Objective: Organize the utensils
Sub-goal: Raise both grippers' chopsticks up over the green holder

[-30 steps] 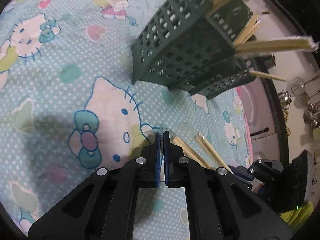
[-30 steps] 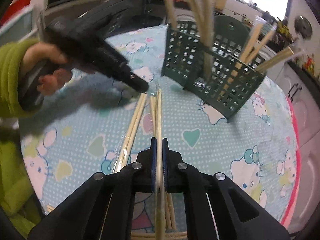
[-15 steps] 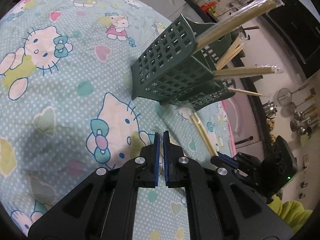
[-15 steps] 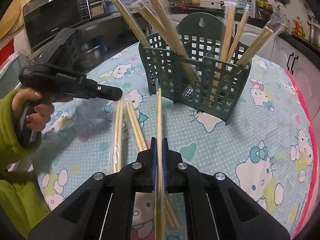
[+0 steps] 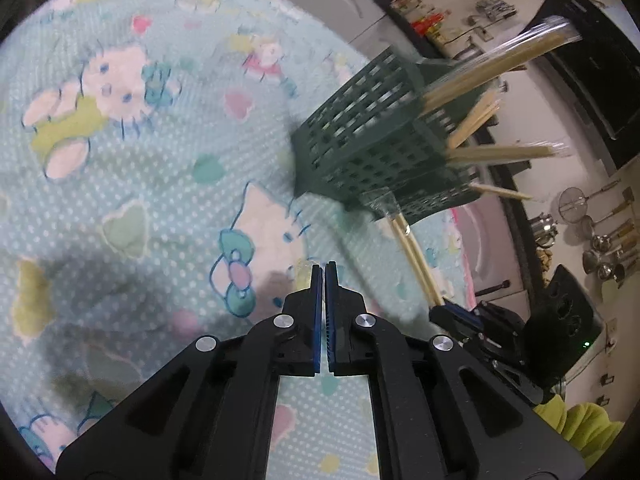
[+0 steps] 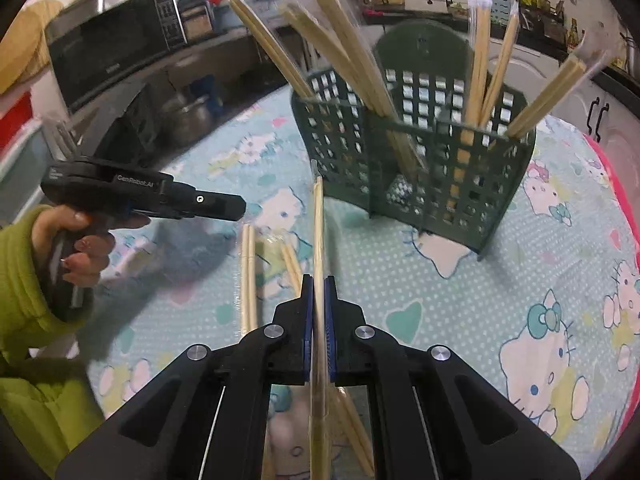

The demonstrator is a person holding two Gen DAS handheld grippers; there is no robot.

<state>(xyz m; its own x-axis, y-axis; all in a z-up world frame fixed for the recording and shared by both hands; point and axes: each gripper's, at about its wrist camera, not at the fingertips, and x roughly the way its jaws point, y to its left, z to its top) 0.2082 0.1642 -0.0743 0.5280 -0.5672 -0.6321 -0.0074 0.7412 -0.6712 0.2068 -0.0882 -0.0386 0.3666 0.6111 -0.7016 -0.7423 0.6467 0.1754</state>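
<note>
Round table is covered w/ a cartoon-cat cloth. A black microwave is seen far left; ladles are hung on a pale wall, right.

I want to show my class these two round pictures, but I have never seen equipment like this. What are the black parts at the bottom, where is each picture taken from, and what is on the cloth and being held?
No robot here: a person holds a hand-operated gripper in each hand, and a wide-angle camera on each looks along its two fingers. One picture looks out from the left gripper, shut on nothing. The other looks out from the right gripper, shut on a wrapped pair of chopsticks pointing towards a green basket. The basket stands on a cartoon-cat tablecloth and holds several wrapped pairs in its compartments. More wrapped pairs lie loose on the cloth. In the right-hand picture you also see the person's left hand, in a green sleeve, holding the other gripper.
</note>
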